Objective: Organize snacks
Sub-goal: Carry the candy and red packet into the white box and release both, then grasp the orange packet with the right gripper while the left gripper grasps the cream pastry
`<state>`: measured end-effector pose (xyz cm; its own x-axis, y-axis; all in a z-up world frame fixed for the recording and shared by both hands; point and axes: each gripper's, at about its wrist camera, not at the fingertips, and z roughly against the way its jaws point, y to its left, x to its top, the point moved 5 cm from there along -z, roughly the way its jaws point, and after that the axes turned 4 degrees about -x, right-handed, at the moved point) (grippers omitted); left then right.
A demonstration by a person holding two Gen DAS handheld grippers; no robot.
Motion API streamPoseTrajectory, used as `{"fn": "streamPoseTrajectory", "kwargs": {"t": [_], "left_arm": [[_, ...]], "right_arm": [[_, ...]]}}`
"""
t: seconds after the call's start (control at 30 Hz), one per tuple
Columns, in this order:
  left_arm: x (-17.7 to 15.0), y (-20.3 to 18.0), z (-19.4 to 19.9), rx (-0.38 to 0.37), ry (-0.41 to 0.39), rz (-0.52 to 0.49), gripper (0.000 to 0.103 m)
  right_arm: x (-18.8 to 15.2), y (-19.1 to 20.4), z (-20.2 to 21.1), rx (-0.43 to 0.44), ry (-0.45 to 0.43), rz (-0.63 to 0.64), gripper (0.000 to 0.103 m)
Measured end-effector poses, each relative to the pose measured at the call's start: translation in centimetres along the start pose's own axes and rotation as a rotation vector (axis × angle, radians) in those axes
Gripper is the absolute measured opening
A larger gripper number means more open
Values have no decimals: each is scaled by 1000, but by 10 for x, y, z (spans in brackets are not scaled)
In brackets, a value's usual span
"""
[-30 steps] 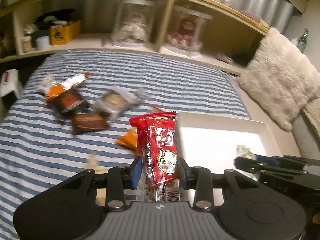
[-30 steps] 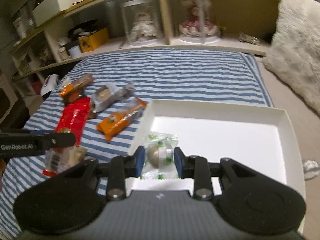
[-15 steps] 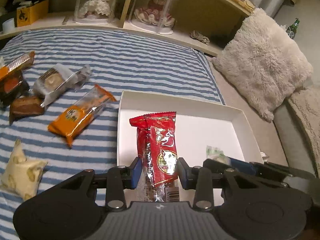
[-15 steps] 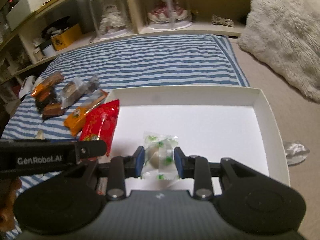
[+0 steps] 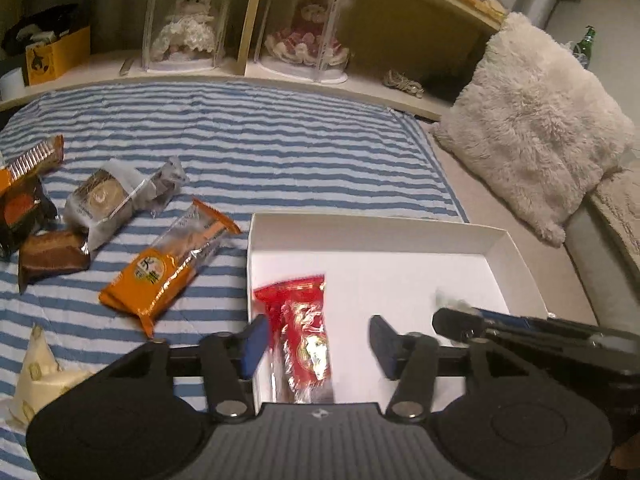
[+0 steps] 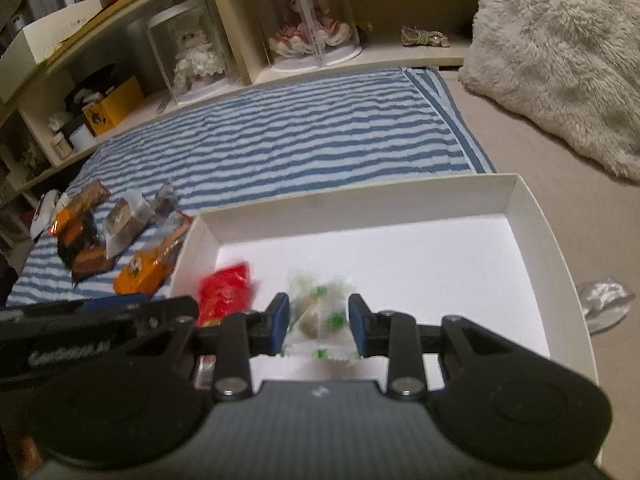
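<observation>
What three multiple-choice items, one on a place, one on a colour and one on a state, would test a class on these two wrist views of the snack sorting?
1. Where is the red foil snack packet?
A. inside the shallow white cardboard box
B. on the striped blanket
C. on the shelf

2. What colour is the print on the small clear-wrapped sweet?
A. blue
B. green
C. purple

3. How do the left gripper's fingers stand?
A. clamped on the red packet
B. spread apart, clear of the red packet
C. clamped on the box wall

Answers:
1 A: the left wrist view shows the packet within the box walls, beside its left wall.
2 B: green marks dot the wrapper between the right gripper's fingers.
3 B: gaps show on both sides of the packet.
</observation>
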<state>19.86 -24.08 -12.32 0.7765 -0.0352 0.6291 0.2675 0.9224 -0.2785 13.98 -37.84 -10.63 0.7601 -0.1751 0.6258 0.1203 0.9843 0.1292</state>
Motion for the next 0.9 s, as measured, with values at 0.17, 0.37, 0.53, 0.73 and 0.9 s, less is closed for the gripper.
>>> {"fn": "streamPoseTrajectory", "kwargs": {"t": [0.17, 0.37, 0.53, 0.73, 0.9], "left_arm": [[0, 4, 9, 20, -1, -34, 68], [-7, 13, 13, 49, 33, -56, 72], [-15, 21, 16, 75, 59, -71, 83], [-23, 32, 23, 101, 85, -73, 101], [-28, 43, 32, 114, 101, -61, 103]], "right_arm": [[2, -5, 1, -25, 10, -18, 64], [-9, -3, 2, -85, 66, 37, 86], [-16, 0, 5, -118, 97, 75, 98], [-25, 8, 9, -132, 121, 96, 102], [-31, 15, 12, -123, 139, 101, 102]]}}
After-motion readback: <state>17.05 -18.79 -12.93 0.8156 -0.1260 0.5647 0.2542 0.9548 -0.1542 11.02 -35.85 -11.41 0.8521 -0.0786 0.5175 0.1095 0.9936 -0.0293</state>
